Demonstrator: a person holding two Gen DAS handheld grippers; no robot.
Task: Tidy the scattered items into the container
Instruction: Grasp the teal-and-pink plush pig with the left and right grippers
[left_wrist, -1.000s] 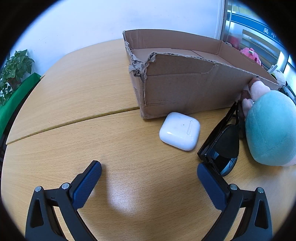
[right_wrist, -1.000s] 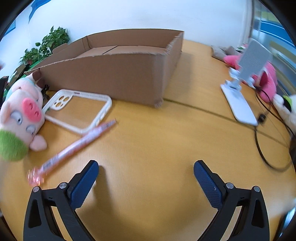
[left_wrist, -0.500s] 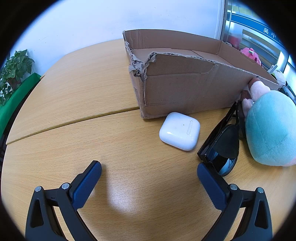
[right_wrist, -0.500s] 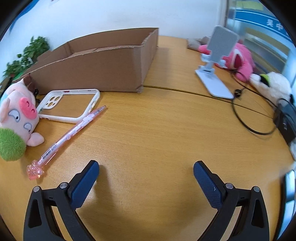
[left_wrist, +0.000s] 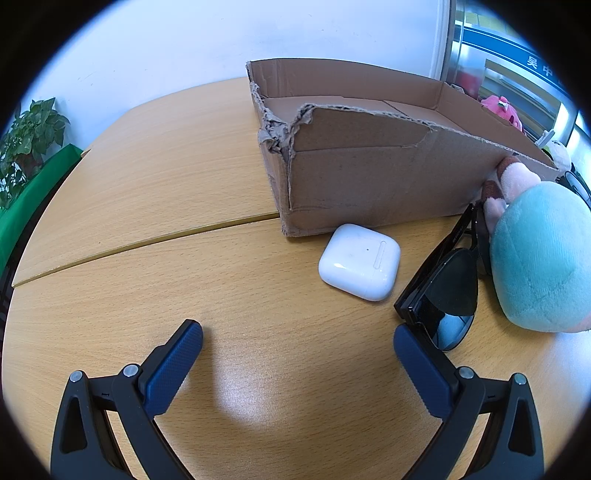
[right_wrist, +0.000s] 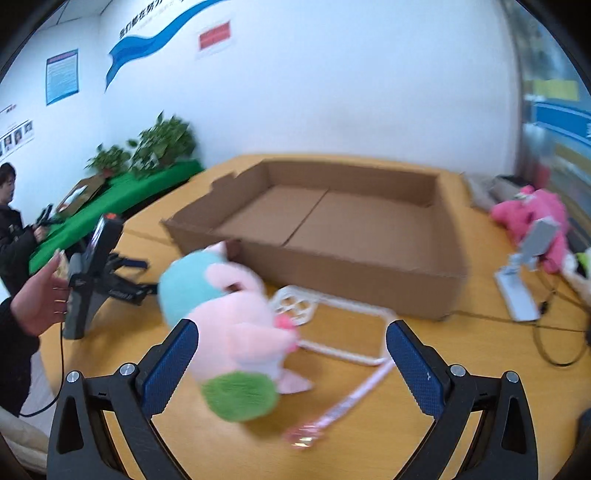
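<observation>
Both tools spread, holding nothing: left tool (left_wrist: 298, 339) over table (left_wrist: 155, 192), earbud case (left_wrist: 360, 261) at 1 o'clock; right tool (right_wrist: 291, 341) frames plush pig (right_wrist: 236, 332), cardboard box (right_wrist: 332, 225) at 12.

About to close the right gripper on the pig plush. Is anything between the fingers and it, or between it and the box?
Nothing visible blocks either. The pig plush sits between the open right gripper fingers, and the cardboard box stands open-topped right behind it.

Matt, torn-edged cardboard box (left_wrist: 369, 173); glossy white plastic case (left_wrist: 360, 262); shiny dark sunglasses (left_wrist: 443, 302); fuzzy cloth plush (right_wrist: 229, 332); smooth wood-grain table (left_wrist: 147, 184).
</observation>
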